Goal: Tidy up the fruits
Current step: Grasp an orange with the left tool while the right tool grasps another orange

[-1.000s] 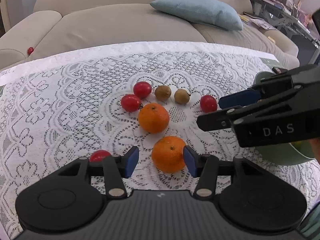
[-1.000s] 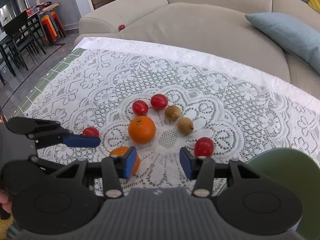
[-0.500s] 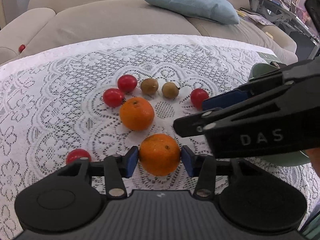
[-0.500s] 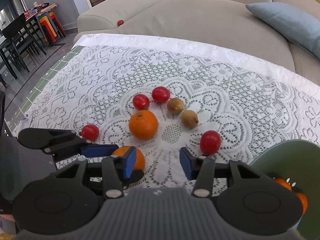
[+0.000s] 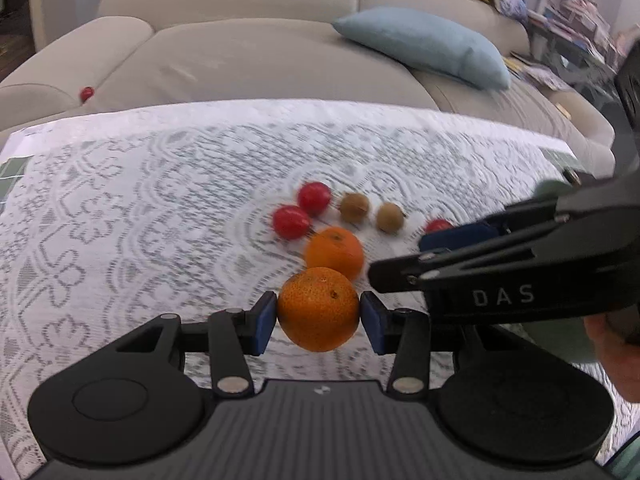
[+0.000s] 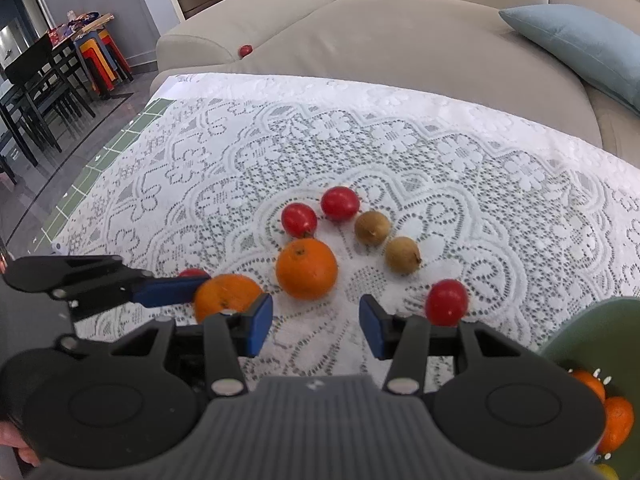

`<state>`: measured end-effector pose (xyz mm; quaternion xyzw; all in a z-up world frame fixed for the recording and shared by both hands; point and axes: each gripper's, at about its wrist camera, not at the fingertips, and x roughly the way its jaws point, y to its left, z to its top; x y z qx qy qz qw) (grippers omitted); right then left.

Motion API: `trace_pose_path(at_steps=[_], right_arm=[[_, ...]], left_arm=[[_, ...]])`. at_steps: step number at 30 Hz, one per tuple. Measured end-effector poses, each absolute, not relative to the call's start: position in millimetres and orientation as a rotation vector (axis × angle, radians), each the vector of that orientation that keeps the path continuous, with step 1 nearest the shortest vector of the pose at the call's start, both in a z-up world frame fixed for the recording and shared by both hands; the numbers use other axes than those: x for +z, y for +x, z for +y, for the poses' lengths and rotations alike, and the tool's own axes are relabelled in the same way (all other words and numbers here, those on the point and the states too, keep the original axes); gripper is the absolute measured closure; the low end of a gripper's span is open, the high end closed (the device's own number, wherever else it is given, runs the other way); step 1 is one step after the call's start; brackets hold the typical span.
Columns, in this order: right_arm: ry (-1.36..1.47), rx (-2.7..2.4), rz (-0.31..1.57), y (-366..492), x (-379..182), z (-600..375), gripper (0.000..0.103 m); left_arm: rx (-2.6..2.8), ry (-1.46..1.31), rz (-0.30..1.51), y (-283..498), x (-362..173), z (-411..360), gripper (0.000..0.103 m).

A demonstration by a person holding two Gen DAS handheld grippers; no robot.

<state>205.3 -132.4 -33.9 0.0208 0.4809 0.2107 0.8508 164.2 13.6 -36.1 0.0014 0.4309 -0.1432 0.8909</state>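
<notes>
My left gripper (image 5: pixel 319 316) is shut on an orange (image 5: pixel 319 309) and holds it above the lace cloth; it also shows in the right wrist view (image 6: pixel 224 294). A second orange (image 6: pixel 306 269) lies on the cloth. Beyond it lie two red tomatoes (image 6: pixel 299 220) (image 6: pixel 340 203) and two brown fruits (image 6: pixel 372 228) (image 6: pixel 402 255). Another tomato (image 6: pixel 446 302) lies by the right finger of my right gripper (image 6: pixel 316 324), which is open and empty above the cloth. A green bowl (image 6: pixel 576 336) at the right holds oranges (image 6: pixel 618 422).
A lace-covered table (image 6: pixel 400 148) stands in front of a beige sofa (image 6: pixel 400 40) with a blue cushion (image 6: pixel 576 44). A small red fruit (image 6: pixel 245 50) lies on the sofa. One more tomato (image 6: pixel 192 273) lies behind my left gripper's finger. Dark chairs (image 6: pixel 36 88) stand at the far left.
My left gripper closed on the near orange and lifted it off the cloth. My right gripper stayed open and shifted slightly over the table.
</notes>
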Motion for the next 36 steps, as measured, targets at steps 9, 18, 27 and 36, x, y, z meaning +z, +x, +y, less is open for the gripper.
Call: trace_pose_path(at_steps=[9,18,27,36], right_arm=[[0.100,0.435,1.027,221.8,-35.7,-120.7,0.056],[0.075,0.407,1.056,236.4,-50.1,-100.8,0.056],[0.066,0.373,1.083,245.0,-64.3,-99.5,0.056],[0.017,0.374,1.058,238.0,-60.0,-96.0,0.061]], left_arm=[[-0.201,-0.032,0.867,173.6,-32.2,49.4,0.051],[-0.132,-0.080,0.855,181.7,-36.1,70.7,0.051],[-0.142,-0.067,0.860,181.3,-38.6,68.5,0.051],[-0.151,-0.055,0.866,178.7,-38.9,64.0,0.051]])
